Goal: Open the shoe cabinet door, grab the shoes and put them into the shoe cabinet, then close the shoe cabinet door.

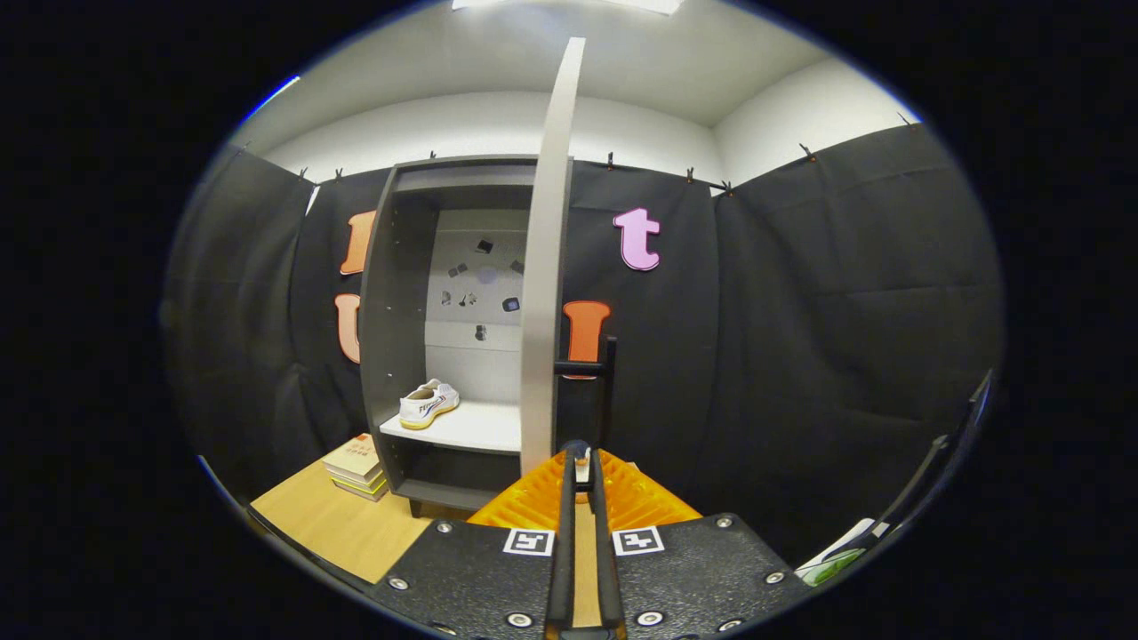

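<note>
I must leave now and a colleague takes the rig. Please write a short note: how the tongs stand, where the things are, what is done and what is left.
Tongs: fingers nearly together, nothing visibly between them, just short of the lower edge of the open door; whether they touch it I cannot tell.
Shoe cabinet: door swung open, seen edge-on, its dark handle on the far side.
Shoe: one white shoe lies on the white shelf inside.
Beside the cabinet: a stack of books on the wooden surface.
Done: door opened, shoe put in.
Left: close the door.
</note>
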`<state>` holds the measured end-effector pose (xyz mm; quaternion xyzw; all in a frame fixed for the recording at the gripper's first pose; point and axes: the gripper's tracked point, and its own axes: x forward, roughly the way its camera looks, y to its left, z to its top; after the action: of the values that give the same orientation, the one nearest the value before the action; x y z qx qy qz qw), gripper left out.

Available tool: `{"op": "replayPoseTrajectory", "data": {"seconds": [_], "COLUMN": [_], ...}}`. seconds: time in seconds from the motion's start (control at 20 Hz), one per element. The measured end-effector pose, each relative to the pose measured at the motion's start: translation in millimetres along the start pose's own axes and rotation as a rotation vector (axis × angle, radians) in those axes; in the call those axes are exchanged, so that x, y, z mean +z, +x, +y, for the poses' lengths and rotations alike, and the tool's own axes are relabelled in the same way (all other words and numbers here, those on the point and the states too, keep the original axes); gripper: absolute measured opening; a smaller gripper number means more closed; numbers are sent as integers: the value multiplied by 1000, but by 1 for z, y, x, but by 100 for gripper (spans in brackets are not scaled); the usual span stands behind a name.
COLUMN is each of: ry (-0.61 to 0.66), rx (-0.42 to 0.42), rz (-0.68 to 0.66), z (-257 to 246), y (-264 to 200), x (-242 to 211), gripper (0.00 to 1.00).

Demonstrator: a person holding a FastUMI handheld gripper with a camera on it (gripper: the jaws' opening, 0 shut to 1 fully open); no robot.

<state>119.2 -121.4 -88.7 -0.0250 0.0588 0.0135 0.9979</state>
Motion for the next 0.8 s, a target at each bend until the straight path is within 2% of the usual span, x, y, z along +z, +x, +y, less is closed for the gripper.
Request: {"op": "replayPoseTrajectory", "data": {"seconds": [0.15, 0.25, 0.4, 0.5, 0.65, 0.7, 0.8], "ry": [28, 18, 39, 56, 98, 112, 144], "rx": [-4, -6, 67, 88, 126, 138, 174], "rz": [5, 28, 108, 176, 247, 268, 304], "z": [31, 52, 102, 123, 157, 166, 186], "y": [-21, -30, -37, -32, -20, -15, -6], "x": [-2, -13, -42, -69, -106, -119, -144], "gripper": [11, 22, 48, 64, 72, 78, 82]}}
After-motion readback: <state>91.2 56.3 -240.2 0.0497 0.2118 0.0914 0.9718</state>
